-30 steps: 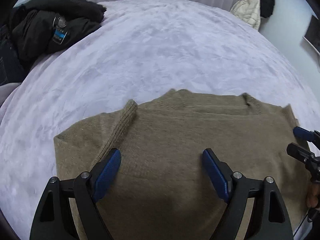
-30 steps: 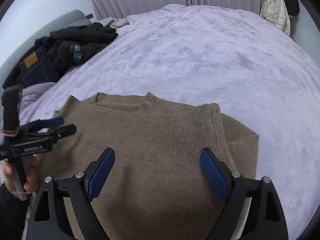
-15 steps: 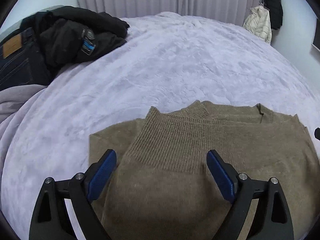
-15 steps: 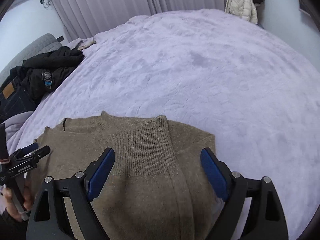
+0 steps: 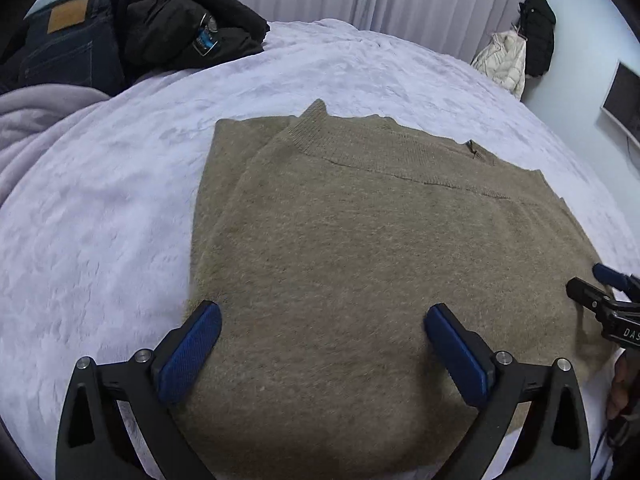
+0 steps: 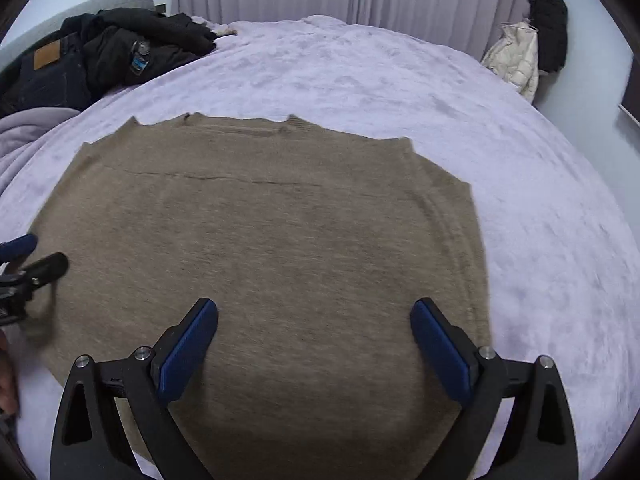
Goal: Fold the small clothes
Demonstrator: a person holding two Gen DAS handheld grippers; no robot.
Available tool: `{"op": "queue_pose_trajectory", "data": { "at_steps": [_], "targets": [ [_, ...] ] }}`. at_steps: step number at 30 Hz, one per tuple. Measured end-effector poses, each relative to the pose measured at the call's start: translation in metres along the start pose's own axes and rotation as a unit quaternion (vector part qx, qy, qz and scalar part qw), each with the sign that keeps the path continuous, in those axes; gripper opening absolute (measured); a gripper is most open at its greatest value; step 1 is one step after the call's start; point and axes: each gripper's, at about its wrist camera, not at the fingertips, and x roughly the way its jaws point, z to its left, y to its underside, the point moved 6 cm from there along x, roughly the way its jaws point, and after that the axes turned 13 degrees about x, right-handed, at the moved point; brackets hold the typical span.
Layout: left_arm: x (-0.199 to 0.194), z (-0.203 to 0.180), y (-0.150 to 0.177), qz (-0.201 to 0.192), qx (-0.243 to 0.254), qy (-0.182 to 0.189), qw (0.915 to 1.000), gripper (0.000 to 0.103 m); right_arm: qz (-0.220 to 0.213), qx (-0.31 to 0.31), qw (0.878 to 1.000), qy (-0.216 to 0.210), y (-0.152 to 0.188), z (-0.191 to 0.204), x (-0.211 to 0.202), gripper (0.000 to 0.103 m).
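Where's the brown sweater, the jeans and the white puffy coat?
brown sweater (image 5: 360,248): left wrist view, middle of its body.
jeans (image 5: 68,52): left wrist view, below the leather patch.
white puffy coat (image 6: 516,60): right wrist view, its quilted front.

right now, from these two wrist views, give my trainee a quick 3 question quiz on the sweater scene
1. True or false: the left gripper is clamped on the brown sweater.
2. Multiple choice: the sweater lies on A) a wooden table B) the lilac bedspread C) a tiled floor.
3. Fill in: beyond the sweater, at the far left of the bed, sits a pile of dark ____.

Key:
1. False. Its jaws are spread wide over the sweater, as are those of the right gripper.
2. B
3. clothes (black jacket, jeans)
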Motion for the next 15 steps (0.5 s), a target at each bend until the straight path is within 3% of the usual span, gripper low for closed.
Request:
{"op": "queue_pose_trajectory", "data": {
  "at_steps": [2, 4, 6, 8, 10, 12, 15],
  "targets": [
    [-0.004, 0.001, 0.007, -0.007, 0.001, 0.0, 1.0, 0.103, 0.006, 0.043, 0.999, -0.015, 0.004, -0.025, -0.004, 0.098],
    [-0.011, -0.004, 0.01, -0.001, 0.013, -0.035, 0.9993, 0.103, 0.009, 0.068, 0.997, -0.036, 0.008, -0.037, -0.012, 0.098],
    [-0.025, -0.013, 0.013, -0.002, 0.023, -0.057, 0.9981, 0.103, 0.014, 0.07, 0.997, -0.016, 0.012, -0.037, -0.022, 0.099],
    [-0.038, -0.033, 0.015, -0.021, 0.037, -0.014, 0.999, 0.103, 0.005, 0.062, 0.998, 0.012, 0.018, -0.028, -0.036, 0.099],
    [-0.044, -0.054, 0.017, -0.03, 0.056, 0.004, 0.998, 0.103, 0.0, 0.031, 0.999, -0.02, 0.032, -0.001, -0.053, 0.099],
    [-0.037, -0.068, 0.021, -0.021, 0.084, -0.005, 0.9962, 0.103, -0.001, -0.016, 0.999, -0.044, 0.047, 0.028, -0.06, 0.1],
    [-0.014, -0.064, 0.031, 0.015, 0.083, -0.028, 0.996, 0.103, 0.005, -0.101, 0.995, -0.013, 0.071, 0.062, -0.047, 0.1]
  ]
}}
